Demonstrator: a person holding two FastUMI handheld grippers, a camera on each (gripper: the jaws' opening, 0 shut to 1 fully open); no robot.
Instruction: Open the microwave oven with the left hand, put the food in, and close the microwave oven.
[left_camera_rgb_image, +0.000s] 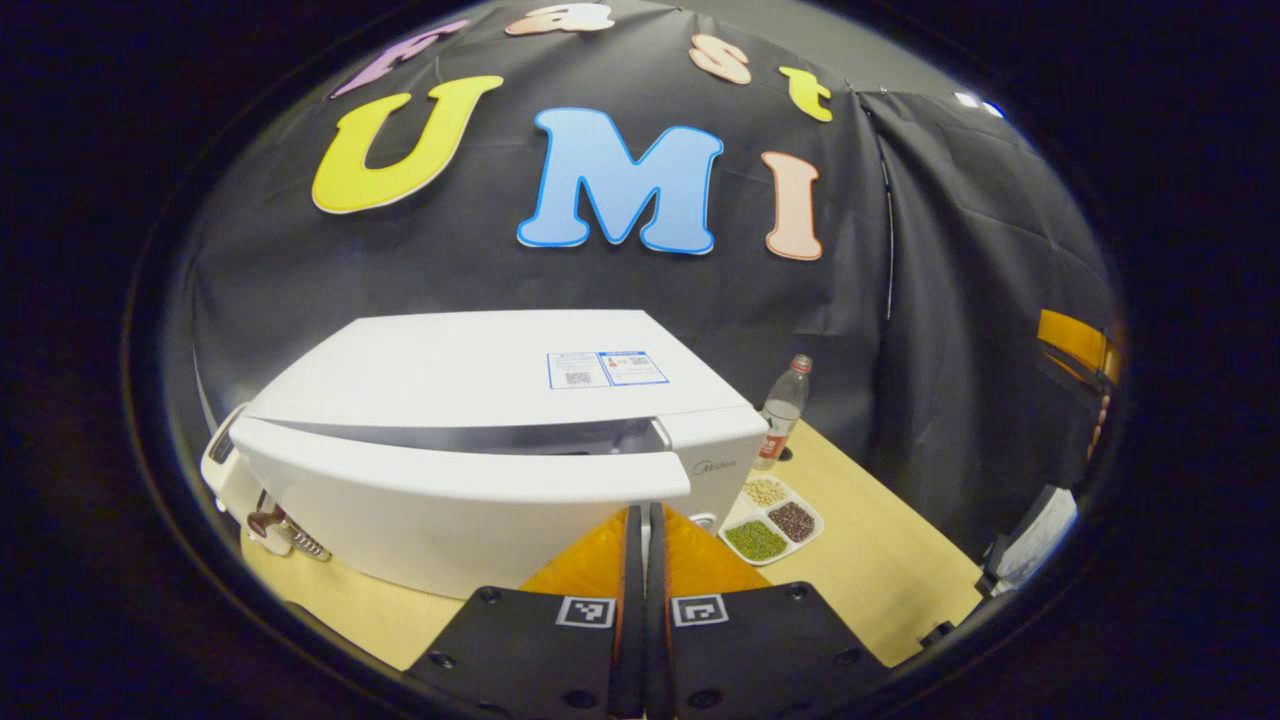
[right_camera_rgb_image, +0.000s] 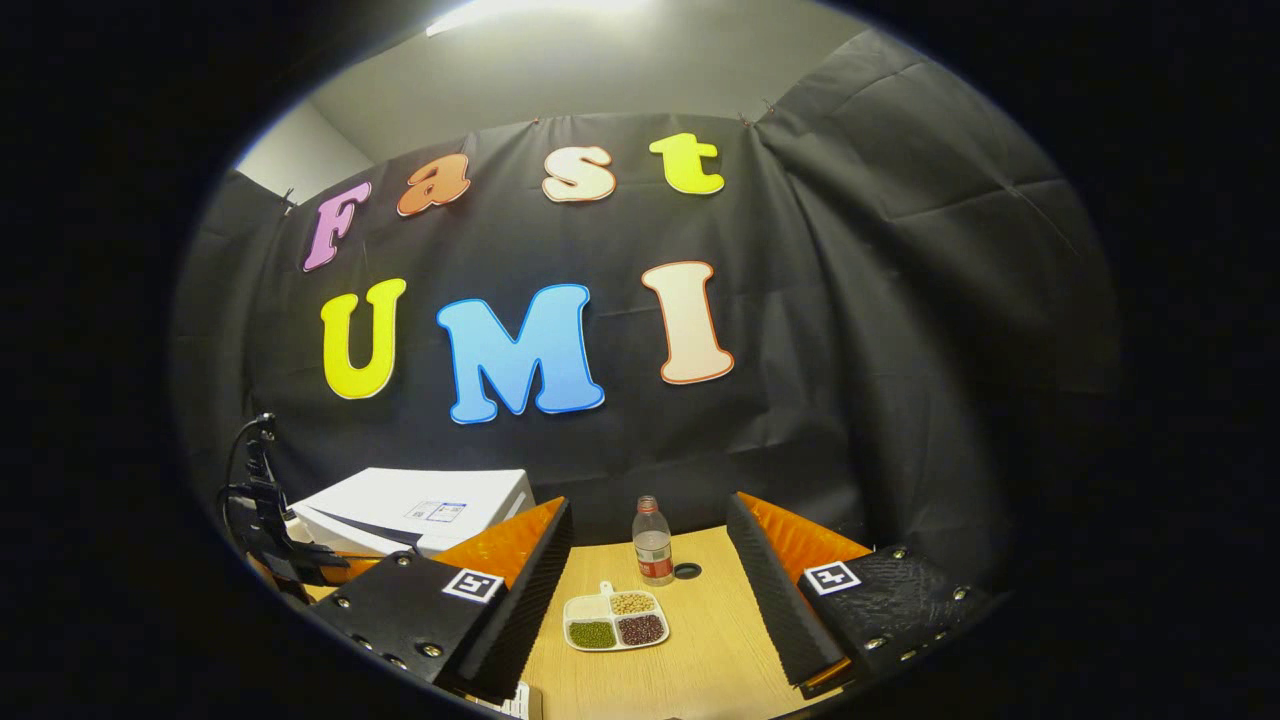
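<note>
The left claw (left_camera_rgb_image: 640, 525) is closed, empty, at the ajar microwave door (left_camera_rgb_image: 470, 480). It could slip off the edge. The right claw (right_camera_rgb_image: 650, 590) gapes wide, empty, above the divided food tray (right_camera_rgb_image: 615, 620) on the table (right_camera_rgb_image: 700, 660), near a bottle (right_camera_rgb_image: 652, 545) it could topple.

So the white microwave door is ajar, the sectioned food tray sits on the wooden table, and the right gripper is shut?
Not quite: the right gripper is open, its fingers wide apart around the sectioned food tray in the right gripper view. The rest holds.
</note>
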